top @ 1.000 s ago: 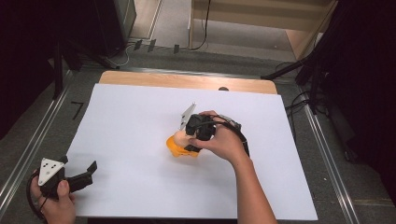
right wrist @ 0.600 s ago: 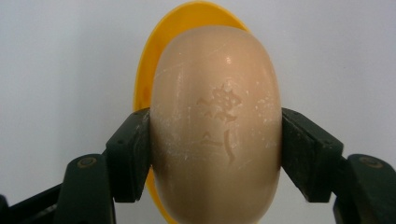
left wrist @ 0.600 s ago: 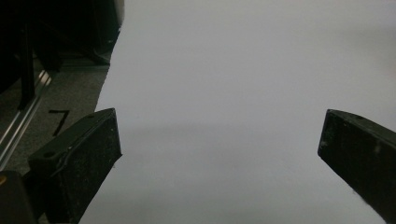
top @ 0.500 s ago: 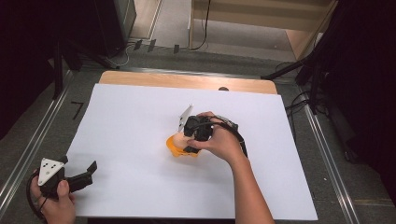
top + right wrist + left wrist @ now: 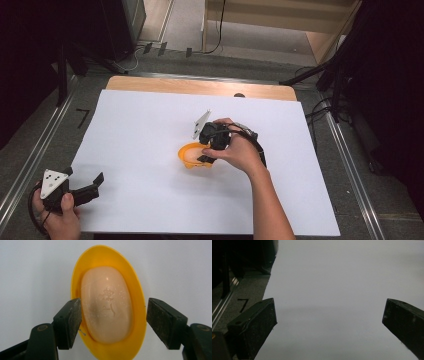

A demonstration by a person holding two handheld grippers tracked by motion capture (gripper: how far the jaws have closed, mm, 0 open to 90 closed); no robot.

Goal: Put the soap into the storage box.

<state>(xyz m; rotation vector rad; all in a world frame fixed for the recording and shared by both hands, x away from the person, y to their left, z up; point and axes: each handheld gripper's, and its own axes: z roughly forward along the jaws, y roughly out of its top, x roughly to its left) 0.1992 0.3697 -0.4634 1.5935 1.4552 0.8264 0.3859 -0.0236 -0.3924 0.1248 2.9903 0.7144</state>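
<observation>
The right claw (image 5: 113, 322) hangs over the yellow soap dish (image 5: 109, 302), its jaws just parted: the soap bar (image 5: 107, 305) lies released in the dish, the left pad at its edge, the right pad apart. From above, hand and claw hide most of the dish (image 5: 190, 156); its near rim is cut off in the right gripper view. Well left of the dish, the left claw (image 5: 95, 182) rests released, empty, on the white-covered table (image 5: 140, 130).

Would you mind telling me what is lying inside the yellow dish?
A pale oval soap bar with an embossed mark lies in the yellow dish. The bar covers the dish floor, so anything beneath it cannot be seen.
</observation>
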